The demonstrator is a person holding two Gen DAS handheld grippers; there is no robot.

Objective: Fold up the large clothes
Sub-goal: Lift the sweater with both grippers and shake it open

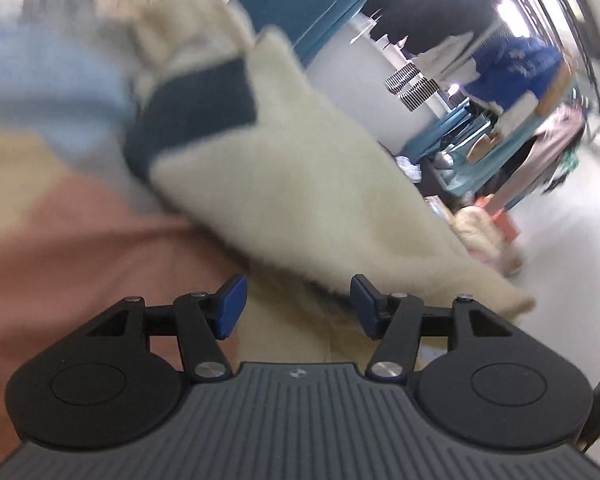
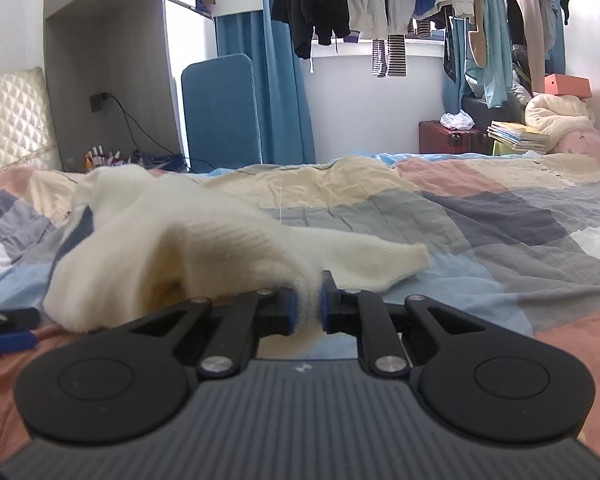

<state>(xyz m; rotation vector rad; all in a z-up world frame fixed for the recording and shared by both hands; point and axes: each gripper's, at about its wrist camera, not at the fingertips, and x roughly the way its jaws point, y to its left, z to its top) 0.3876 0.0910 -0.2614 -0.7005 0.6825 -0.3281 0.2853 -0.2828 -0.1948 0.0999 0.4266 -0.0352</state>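
A fluffy cream sweater (image 2: 172, 240) with a dark navy band (image 1: 192, 120) lies bunched on the patchwork quilt (image 2: 500, 216). My right gripper (image 2: 308, 308) is shut on a fold of its cream fabric, which is squeezed between the blue pads. In the tilted, blurred left wrist view, the sweater (image 1: 300, 184) stretches away just beyond my left gripper (image 1: 298, 308). That gripper is open; the sweater's fuzzy edge reaches into the gap, and the pads do not press on it. The left gripper's blue fingertip (image 2: 8, 340) shows at the far left of the right wrist view.
The quilt (image 1: 60, 260) covers the whole bed. A quilted headboard (image 2: 12, 120) and grey shelf unit (image 2: 112, 80) stand at the left. A blue panel (image 2: 220, 108), hanging clothes (image 2: 380, 0), a red suitcase (image 2: 448, 136) and stacked books (image 2: 516, 132) lie beyond the bed.
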